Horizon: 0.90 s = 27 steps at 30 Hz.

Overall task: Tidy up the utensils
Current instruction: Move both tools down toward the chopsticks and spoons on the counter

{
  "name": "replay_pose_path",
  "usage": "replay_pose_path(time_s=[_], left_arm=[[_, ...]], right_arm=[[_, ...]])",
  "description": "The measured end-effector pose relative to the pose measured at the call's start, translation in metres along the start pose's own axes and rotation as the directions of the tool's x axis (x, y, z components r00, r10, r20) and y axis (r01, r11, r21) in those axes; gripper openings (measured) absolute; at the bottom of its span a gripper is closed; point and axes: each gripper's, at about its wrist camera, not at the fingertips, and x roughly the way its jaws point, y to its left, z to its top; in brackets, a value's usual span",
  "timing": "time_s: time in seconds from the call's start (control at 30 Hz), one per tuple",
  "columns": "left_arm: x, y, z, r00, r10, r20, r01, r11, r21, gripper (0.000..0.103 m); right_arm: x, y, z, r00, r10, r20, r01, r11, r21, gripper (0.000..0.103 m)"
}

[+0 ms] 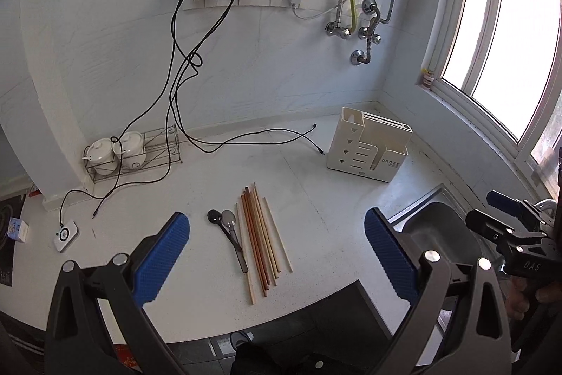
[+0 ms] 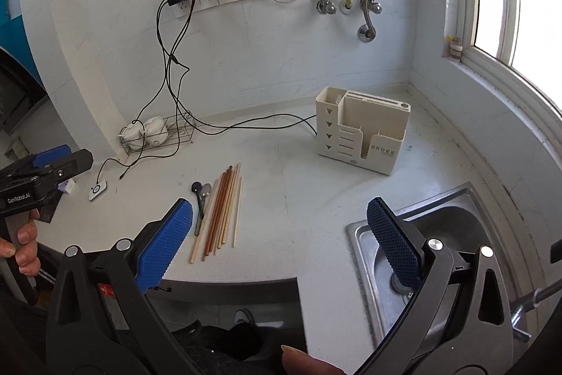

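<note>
Several wooden chopsticks [image 1: 260,241] [image 2: 221,209] lie side by side on the white counter. Beside them on the left lie two spoons [image 1: 230,231] [image 2: 201,199], one black and one grey. A cream utensil holder [image 1: 368,143] [image 2: 361,129] stands farther back on the right, near the wall corner. My left gripper [image 1: 277,252] hangs open above the counter's front, the chopsticks lying between its blue pads. My right gripper [image 2: 281,241] is open too, held over the counter between the chopsticks and the sink. Neither holds anything.
A steel sink [image 2: 435,234] [image 1: 439,224] is set into the counter at right. A wire rack with two white lidded pots [image 1: 116,150] [image 2: 147,132] stands at the back left. Black cables [image 1: 246,139] trail from wall sockets across the counter. A small white device [image 1: 66,234] lies at left.
</note>
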Motion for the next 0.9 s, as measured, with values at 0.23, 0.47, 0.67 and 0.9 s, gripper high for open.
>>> replay_pose_path(time_s=[0.23, 0.47, 0.67, 0.9], left_arm=[[0.073, 0.064, -0.005, 0.988, 0.031, -0.15, -0.038, 0.998, -0.049, 0.098], [0.154, 0.119, -0.02, 0.96, 0.008, -0.279, -0.043, 0.992, -0.119, 0.098], [0.221, 0.152, -0.04, 0.911, -0.062, -0.408, -0.039, 0.971, -0.234, 0.098], [0.261, 0.161, -0.05, 0.892, -0.053, -0.449, -0.075, 0.962, -0.262, 0.098]], right_arm=[[0.067, 0.017, 0.01, 0.995, 0.033, -0.089, -0.023, 0.993, 0.116, 0.095], [0.152, 0.046, 0.006, 0.98, -0.008, -0.197, 0.031, 0.993, 0.116, 0.095], [0.222, 0.077, 0.005, 0.954, -0.059, -0.295, 0.075, 0.996, 0.044, 0.095], [0.275, 0.09, 0.007, 0.927, -0.067, -0.37, 0.065, 0.998, -0.02, 0.091]])
